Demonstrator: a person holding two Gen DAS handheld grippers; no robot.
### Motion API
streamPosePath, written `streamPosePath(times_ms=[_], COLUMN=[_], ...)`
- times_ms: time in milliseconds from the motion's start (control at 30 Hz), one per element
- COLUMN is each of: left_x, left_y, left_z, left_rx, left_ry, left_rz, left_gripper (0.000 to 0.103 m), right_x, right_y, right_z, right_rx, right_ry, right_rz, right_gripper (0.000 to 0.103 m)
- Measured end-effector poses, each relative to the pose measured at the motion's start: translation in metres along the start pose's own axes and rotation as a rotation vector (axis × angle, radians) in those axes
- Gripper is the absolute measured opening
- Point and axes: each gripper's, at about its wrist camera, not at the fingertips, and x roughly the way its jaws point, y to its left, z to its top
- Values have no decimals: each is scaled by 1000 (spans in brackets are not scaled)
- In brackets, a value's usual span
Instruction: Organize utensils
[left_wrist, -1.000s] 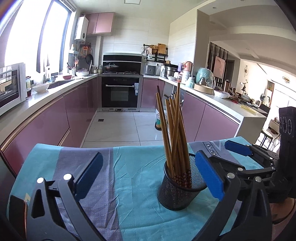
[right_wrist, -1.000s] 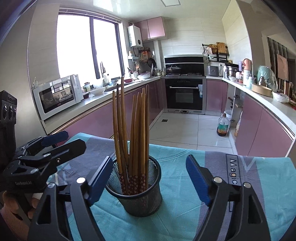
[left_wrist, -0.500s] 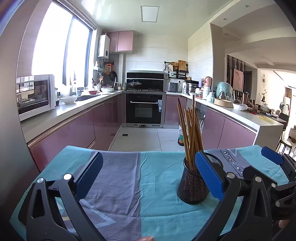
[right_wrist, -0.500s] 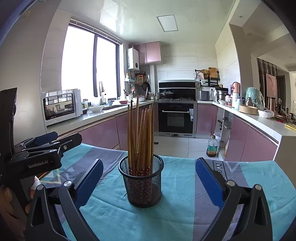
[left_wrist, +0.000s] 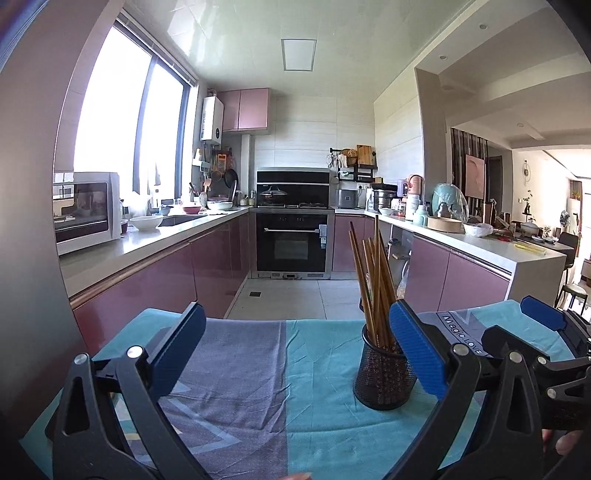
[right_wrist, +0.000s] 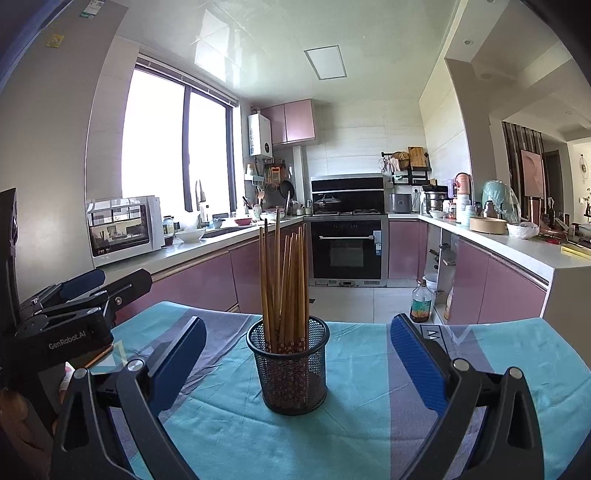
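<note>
Right wrist view: tool (right_wrist: 293, 356) backed away from holder (right_wrist: 288, 365).

Your left gripper (left_wrist: 293, 349): jaws spread wide, blue pads (left_wrist: 415, 349) facing each other, nothing between them, pointing slightly downward. Your right gripper (right_wrist: 293, 363): jaws at full spread, pads (right_wrist: 419, 365) pressing on nothing, also tilted slightly down. Both held side by side, near each other; each shows at the edge of the other's view. Fingertips of your right hand (left_wrist: 563, 443) show beneath its frame.

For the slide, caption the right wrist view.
Open right tool facing a mesh cup of chopsticks on a blue cloth.
</note>
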Motion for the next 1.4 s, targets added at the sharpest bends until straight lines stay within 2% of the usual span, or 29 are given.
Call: streamPosePath(times_ms=[767,1400], left_x=[-19,-22], left_y=[-1,-1], left_z=[2,2], left_rx=[-1,-13], left_ry=[-50,-57], left_rz=[19,26], left_gripper=[98,98], right_x=[-6,-11], right_y=[8,12], right_z=[2,2], right_rx=[-5,-18], right_ry=[-42,-62], right_rz=[-9,-4], right_gripper=[97,97])
